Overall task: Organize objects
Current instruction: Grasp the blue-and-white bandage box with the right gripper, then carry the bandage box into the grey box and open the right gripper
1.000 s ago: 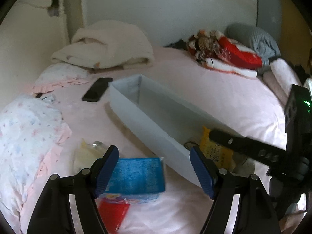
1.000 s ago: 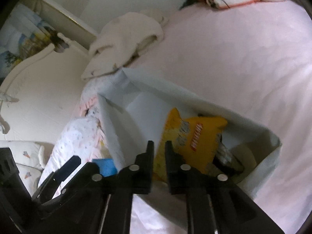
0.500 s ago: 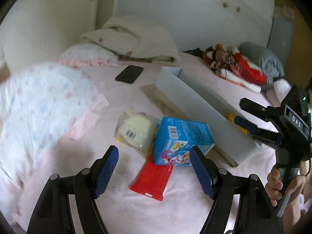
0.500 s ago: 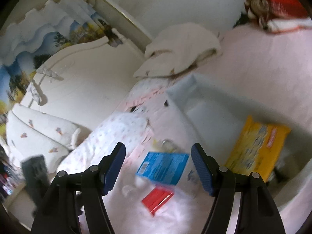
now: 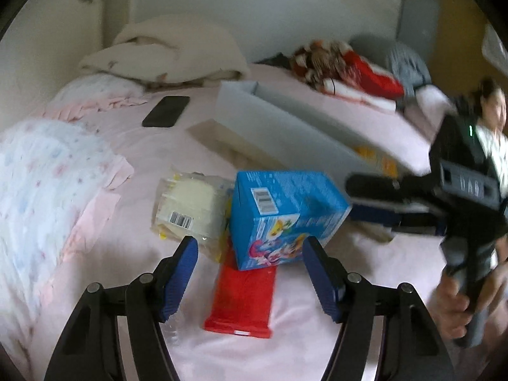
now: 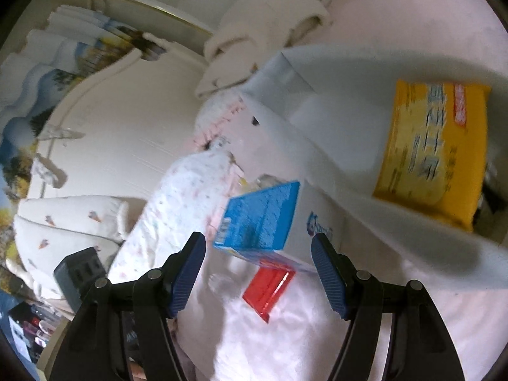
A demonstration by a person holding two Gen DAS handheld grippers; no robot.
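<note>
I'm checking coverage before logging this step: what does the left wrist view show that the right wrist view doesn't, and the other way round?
Only the left wrist view shows the black phone, the pale clear-wrapped packet, the person and the open right claw from the side. Only the right wrist view shows the yellow packet plainly, lying inside the gray bin, plus the white headboard. Both show the blue box, the red packet partly under it, and the pink bedsheet. The left claw is open.
</note>
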